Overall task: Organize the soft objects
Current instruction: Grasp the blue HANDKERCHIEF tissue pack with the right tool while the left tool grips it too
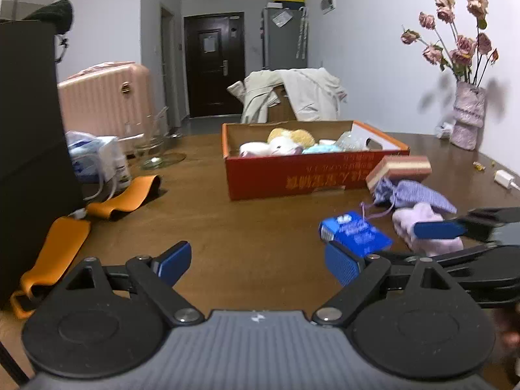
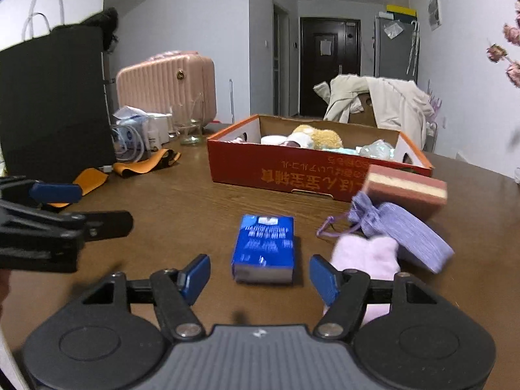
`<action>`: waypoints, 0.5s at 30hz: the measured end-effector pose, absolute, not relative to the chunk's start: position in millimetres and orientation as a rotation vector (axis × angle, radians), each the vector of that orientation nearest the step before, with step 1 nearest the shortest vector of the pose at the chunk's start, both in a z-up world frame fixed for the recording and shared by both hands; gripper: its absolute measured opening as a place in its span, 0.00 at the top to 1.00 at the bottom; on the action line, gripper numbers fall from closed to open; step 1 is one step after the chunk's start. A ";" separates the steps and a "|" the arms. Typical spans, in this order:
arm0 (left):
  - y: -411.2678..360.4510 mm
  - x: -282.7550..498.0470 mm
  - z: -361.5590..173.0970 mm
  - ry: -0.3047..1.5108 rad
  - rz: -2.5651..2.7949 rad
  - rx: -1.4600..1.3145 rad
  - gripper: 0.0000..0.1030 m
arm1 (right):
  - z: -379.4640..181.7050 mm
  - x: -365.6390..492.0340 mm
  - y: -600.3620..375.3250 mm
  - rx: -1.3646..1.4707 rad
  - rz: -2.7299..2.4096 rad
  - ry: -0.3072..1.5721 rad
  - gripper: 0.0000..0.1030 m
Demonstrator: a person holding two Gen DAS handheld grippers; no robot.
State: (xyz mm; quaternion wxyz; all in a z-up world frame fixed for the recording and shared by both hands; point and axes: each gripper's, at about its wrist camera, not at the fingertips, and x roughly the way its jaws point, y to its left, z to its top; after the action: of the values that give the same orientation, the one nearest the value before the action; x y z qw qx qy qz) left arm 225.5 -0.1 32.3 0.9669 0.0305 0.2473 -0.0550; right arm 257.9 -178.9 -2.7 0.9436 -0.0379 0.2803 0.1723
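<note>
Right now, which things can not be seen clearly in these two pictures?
- Blue pack: print blurred in both wrist views.
- Pink soft item: partly hidden by the right hand-held gripper in its own view.
- Red box contents: near wall hides the lower parts.
- Small bits by the vase: too small.

A home, likely a flat's living room: a pink suitcase (image 1: pixel 104 97), a dark entry door (image 1: pixel 214 61), a coat (image 1: pixel 292 94) over a chair, and dried roses (image 1: pixel 455 32) on the tabletop (image 1: pixel 227 227).
</note>
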 end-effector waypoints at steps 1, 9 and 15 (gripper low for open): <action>0.6 232.4 33.3 0.499 -0.121 0.058 0.12 | -4.0 266.7 -176.3 -0.086 0.346 0.579 0.35; -17.9 281.3 28.3 0.529 -0.270 0.103 0.12 | -16.2 290.3 -177.0 -0.078 0.479 0.630 0.53; -33.1 314.9 10.2 0.632 -0.399 0.057 0.30 | -13.1 277.0 -199.3 -0.091 0.550 0.643 0.47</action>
State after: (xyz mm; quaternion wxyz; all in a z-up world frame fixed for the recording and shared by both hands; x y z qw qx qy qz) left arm 314.9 -33.1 10.2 0.9306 0.0280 0.3085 -0.1949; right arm 277.0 -199.3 -13.1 0.9108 -0.0440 0.3117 0.2670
